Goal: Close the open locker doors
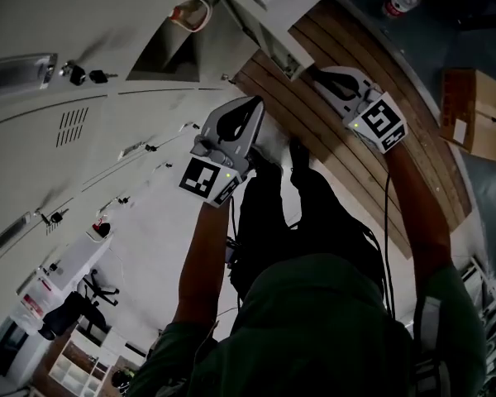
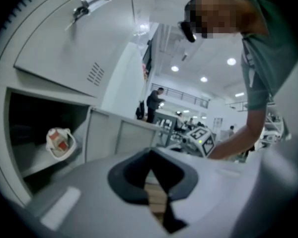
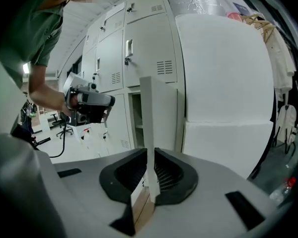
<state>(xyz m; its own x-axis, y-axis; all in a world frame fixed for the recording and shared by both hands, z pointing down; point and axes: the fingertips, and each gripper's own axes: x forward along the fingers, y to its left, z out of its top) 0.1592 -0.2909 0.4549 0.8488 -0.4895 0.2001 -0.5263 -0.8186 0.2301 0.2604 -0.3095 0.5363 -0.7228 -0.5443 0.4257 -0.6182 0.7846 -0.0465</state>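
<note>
Locker door (image 3: pixel 161 113), long edge vertical, pinched in right gripper (image 3: pixel 150 170); left gripper (image 2: pixel 150 165) jaws together.

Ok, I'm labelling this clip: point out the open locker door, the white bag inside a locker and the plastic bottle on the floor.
open locker door (image 3: pixel 161 115), right gripper view, mid panel.
white bag (image 2: pixel 59 143), left gripper view, its front.
plastic bottle (image 1: pixel 403 1), head view, its body.

The lockers (image 1: pixel 107 155) and the locker door (image 3: pixel 161 113) are seen in pale grey-white, the floor (image 1: pixel 355 147) in brown wooden planks. Black-and-white square patterns are carried on the marker cubes (image 1: pixel 207 179) (image 1: pixel 384 122). A green shirt (image 1: pixel 314 329) is worn.
</note>
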